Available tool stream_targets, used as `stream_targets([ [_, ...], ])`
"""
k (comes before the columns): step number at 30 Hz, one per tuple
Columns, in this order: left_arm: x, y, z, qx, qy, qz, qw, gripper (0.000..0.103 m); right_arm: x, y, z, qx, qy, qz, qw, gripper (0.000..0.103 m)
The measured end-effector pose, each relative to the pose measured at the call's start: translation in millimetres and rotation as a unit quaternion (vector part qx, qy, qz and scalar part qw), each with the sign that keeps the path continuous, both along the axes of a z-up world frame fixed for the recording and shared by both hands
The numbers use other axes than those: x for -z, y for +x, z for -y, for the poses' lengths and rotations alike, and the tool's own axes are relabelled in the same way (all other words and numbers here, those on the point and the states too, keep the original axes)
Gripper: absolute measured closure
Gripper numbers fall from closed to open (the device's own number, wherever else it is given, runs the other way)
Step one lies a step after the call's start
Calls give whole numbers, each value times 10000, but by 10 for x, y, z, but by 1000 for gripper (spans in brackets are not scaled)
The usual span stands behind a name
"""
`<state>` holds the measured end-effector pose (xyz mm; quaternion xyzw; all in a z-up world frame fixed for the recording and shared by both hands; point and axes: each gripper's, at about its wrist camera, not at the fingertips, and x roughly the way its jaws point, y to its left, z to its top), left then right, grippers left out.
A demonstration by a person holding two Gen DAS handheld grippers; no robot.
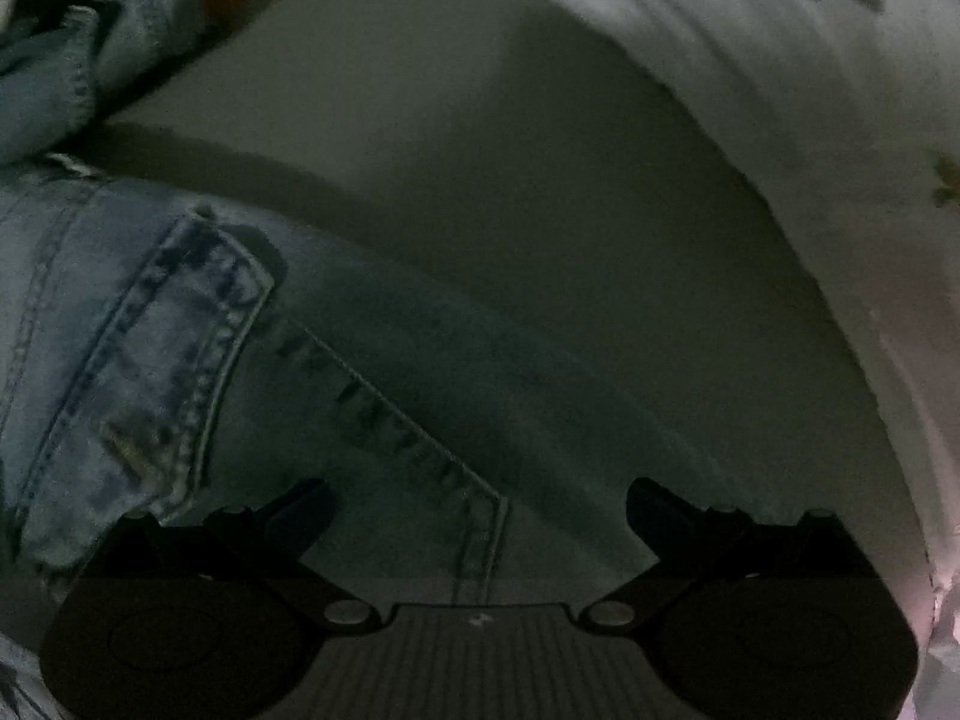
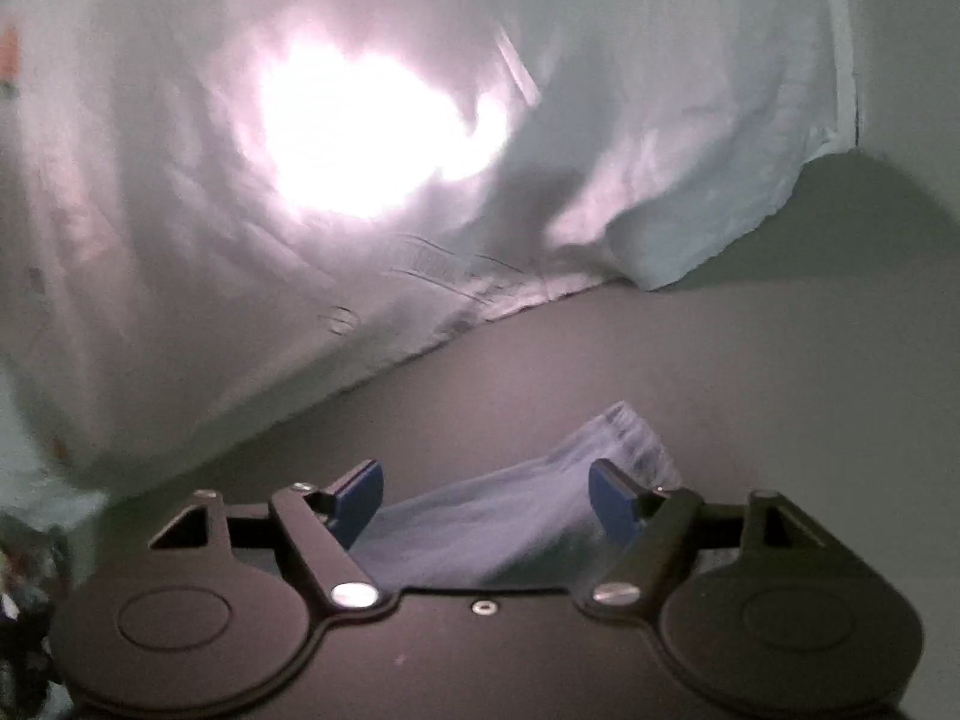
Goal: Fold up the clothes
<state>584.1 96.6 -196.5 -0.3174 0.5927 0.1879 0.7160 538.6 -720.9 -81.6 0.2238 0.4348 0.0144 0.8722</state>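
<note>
Left gripper [image 1: 480,510] – right gripper [image 2: 486,495], jaws spread

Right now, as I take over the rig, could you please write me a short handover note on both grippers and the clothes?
Left gripper: open, nothing between its fingers, hanging above the light blue jeans near the back pocket.
Right gripper: open; a pale blue denim end lies between its blue fingers, but they do not press on it.
Things: the jeans lie on the grey surface; a white printed cloth lies beyond them; more denim is bunched at the far left.
Done: cannot tell how far the fold has got.
Left: finish folding the jeans, then the rest.
</note>
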Motion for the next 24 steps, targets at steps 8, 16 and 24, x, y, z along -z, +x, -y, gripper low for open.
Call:
stream_targets([
  [8,47,144,241,1037,441,-347,9930,0,461,546,-55,-986,-1502,-1380,9740,26],
  [16,94,135,484,1340,951,-457,9853,0,410,499,-327,-1117,-1900,-710,9728,85],
  [24,130,82,620,1360,1244,-413,9820,0,18,961,-483,-638,-2147,366,9739,79],
])
